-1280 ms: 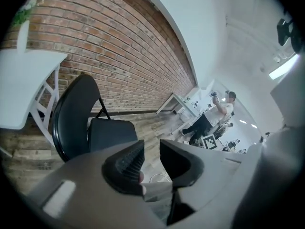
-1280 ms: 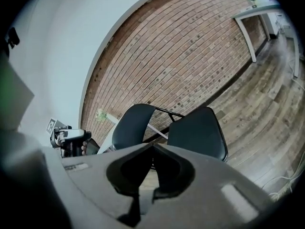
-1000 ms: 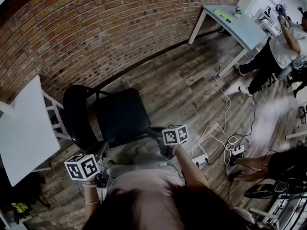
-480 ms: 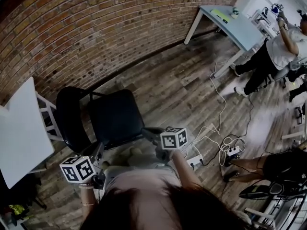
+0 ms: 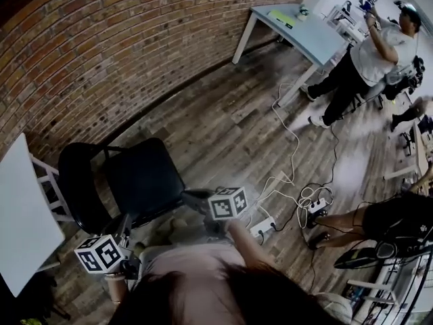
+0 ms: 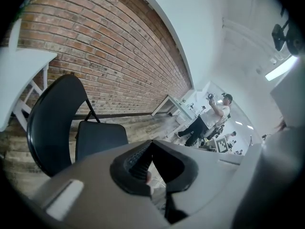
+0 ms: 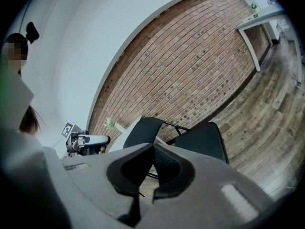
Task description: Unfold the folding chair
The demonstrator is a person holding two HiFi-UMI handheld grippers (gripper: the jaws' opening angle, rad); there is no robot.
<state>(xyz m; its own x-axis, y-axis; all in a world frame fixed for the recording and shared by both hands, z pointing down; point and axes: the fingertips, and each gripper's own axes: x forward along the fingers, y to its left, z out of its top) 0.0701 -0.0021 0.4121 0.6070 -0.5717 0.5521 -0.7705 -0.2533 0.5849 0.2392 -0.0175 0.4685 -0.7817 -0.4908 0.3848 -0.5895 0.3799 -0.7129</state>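
Matt black metal-framed folding chair [image 5: 139, 178], weathered wood-plank floor [image 5: 230, 127], rough brick wall [image 5: 101, 39], smooth white table [image 5: 20, 208].

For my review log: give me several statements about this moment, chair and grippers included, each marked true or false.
1. The chair stands unfolded on the floor. True.
2. The left gripper grips the chair's backrest. False: its jaws have just closed, with nothing between them.
3. The right gripper is shut and empty. True.
4. A tiled wall stands behind the chair. False: it is a brick wall.
5. A person stands by the far table. True.
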